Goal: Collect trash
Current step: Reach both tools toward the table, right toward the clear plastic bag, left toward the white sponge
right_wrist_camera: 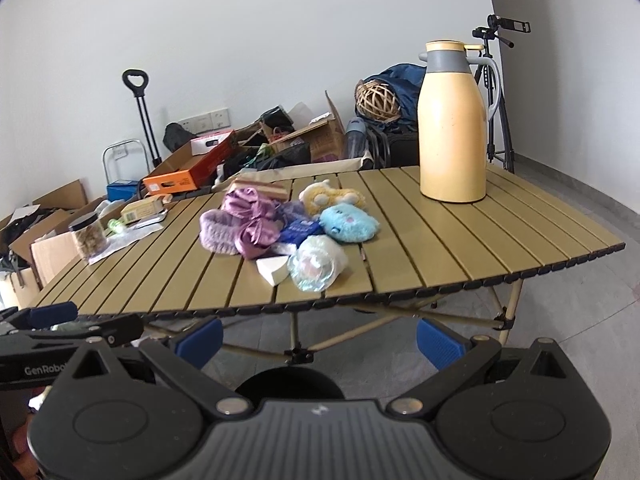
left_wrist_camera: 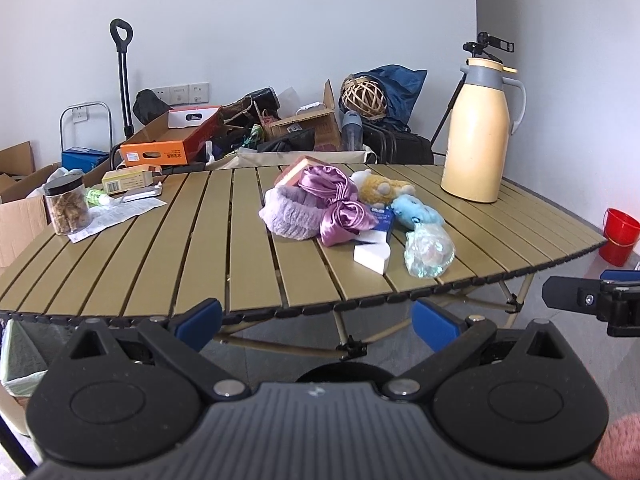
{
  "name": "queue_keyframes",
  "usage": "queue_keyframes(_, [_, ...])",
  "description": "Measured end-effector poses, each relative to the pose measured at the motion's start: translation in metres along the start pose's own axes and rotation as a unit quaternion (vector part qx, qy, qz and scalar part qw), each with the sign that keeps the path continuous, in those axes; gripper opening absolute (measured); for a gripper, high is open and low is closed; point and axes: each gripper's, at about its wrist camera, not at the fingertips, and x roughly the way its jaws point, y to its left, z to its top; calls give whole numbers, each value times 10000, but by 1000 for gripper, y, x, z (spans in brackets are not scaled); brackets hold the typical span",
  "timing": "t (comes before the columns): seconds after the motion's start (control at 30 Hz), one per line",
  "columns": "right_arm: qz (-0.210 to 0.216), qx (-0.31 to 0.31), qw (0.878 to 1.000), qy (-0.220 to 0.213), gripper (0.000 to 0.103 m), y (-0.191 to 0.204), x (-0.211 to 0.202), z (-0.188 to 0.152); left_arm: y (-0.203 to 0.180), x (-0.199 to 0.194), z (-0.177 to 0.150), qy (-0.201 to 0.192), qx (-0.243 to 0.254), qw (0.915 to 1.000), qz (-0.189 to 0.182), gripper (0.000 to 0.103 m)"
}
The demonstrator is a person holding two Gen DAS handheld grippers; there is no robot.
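A slatted tan table [left_wrist_camera: 168,248] [right_wrist_camera: 460,252] carries a pile in its middle: a crumpled clear plastic bag [left_wrist_camera: 429,251] [right_wrist_camera: 318,264], a white wedge-shaped piece [left_wrist_camera: 372,257] [right_wrist_camera: 273,269], a blue packet [left_wrist_camera: 382,220] [right_wrist_camera: 298,232], purple cloth [left_wrist_camera: 340,200] [right_wrist_camera: 250,216], and plush toys [left_wrist_camera: 416,209] [right_wrist_camera: 348,222]. At the left lie a paper sheet [left_wrist_camera: 116,214] [right_wrist_camera: 120,242] and a small green tube [left_wrist_camera: 96,197]. My left gripper [left_wrist_camera: 316,322] hangs open below the table's near edge, nothing between its fingers. My right gripper [right_wrist_camera: 320,338] is open too, also short of the edge.
A tall cream thermos [left_wrist_camera: 478,132] [right_wrist_camera: 452,124] stands at the table's far right. A jar of snacks [left_wrist_camera: 66,208] [right_wrist_camera: 88,236] and a yellow box [left_wrist_camera: 128,180] sit at the left. Cardboard boxes and bags crowd the floor behind. A red bucket [left_wrist_camera: 619,236] stands right; a lined bin [left_wrist_camera: 20,364] left.
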Motion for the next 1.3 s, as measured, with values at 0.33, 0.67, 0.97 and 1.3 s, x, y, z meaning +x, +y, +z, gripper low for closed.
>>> queue_keyframes(0.33, [-125, 0, 9998, -166, 103, -7, 39, 19, 0, 47, 16, -7, -98, 9999, 71, 103])
queue_keyframes(0.67, [-79, 2, 9992, -387, 103, -7, 81, 32, -4, 91, 27, 30, -128, 9999, 84, 103])
queue_keyframes(0.97, [-67, -249, 9979, -599, 103, -6, 120, 32, -6, 129, 30, -34, 4, 9999, 116, 103])
queue_keyframes(1.3, [151, -447, 9969, -634, 97, -8, 162, 14, 0, 158, 20, -208, 105, 9996, 155, 103])
